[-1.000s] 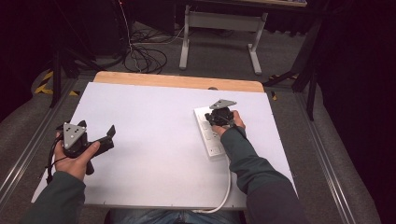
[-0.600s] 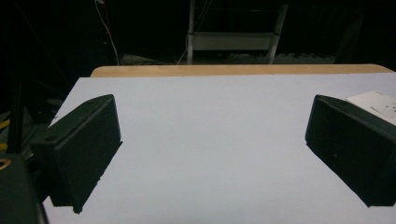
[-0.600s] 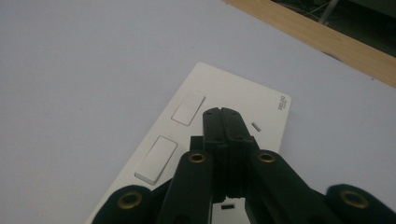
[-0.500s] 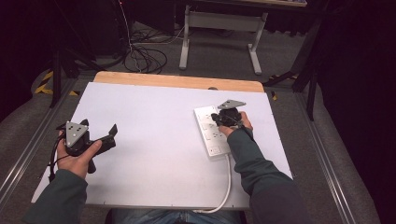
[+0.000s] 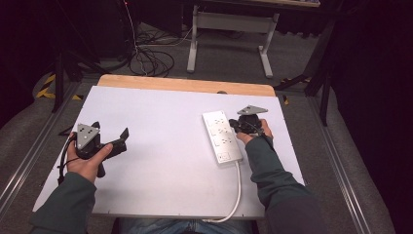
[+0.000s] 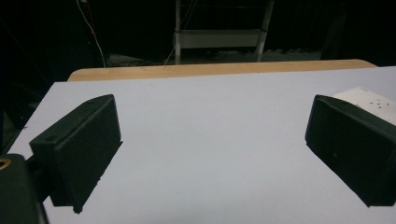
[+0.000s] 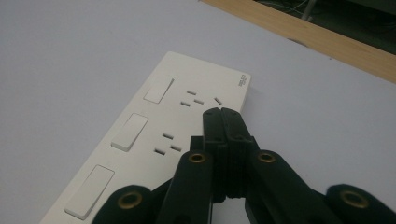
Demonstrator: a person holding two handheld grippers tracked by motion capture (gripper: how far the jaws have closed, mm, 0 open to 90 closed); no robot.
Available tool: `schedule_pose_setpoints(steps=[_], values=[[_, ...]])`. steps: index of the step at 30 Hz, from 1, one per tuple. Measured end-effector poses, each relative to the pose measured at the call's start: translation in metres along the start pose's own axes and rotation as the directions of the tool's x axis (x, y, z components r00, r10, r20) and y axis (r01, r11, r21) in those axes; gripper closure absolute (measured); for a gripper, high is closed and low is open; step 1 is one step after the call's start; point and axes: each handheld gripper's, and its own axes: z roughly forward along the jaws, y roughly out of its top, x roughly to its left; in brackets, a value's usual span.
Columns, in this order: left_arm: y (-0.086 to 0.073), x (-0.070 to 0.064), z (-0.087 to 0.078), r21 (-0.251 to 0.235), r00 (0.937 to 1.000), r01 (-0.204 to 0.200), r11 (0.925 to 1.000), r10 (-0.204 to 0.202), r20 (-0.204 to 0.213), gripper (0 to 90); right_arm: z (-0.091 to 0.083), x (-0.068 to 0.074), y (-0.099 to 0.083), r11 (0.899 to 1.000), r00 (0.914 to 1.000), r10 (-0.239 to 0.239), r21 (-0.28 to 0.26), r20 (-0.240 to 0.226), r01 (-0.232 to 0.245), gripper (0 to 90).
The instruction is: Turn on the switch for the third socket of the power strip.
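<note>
Power strip partly hidden behind right gripper's clenched jaws; left gripper released.

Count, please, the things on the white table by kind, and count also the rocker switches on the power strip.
Power strip: 1
Rocker switches on it: 3
Claws: 2, the left claw open, the right claw shut above the strip
Total: 6

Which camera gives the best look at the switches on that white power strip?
The right gripper view: the power strip lies close below the shut right gripper, its three rocker switches and socket slots plain. The high view shows the whole strip, small. The left gripper view catches just a corner.
</note>
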Motion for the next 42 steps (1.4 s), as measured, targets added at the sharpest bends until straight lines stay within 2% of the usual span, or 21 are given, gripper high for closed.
schedule_pose_setpoints(steps=[10,24,32,42], values=[[0.0,0.0,0.002,0.002,1.0,0.005,1.0,-0.005,-0.001,4.0,-0.011,-0.004,-0.003,1.0,0.9999,0.014,-0.018,-0.004,-0.014,90.0],[0.003,-0.008,0.014,0.007,0.9992,-0.01,0.9999,0.01,0.039,4.1,-0.028,-0.009,-0.012,0.999,0.9992,0.036,-0.035,0.018,-0.035,90.0],[0.004,-0.009,0.016,0.008,0.999,-0.012,0.9999,0.012,0.044,4.1,-0.038,-0.008,-0.016,0.998,0.9988,0.047,-0.046,0.009,-0.047,90.0],[0.003,-0.008,0.014,0.008,0.9993,-0.007,0.9999,0.007,0.037,4.1,-0.048,-0.003,-0.019,0.997,0.9993,0.033,-0.071,-0.016,-0.035,90.0]])
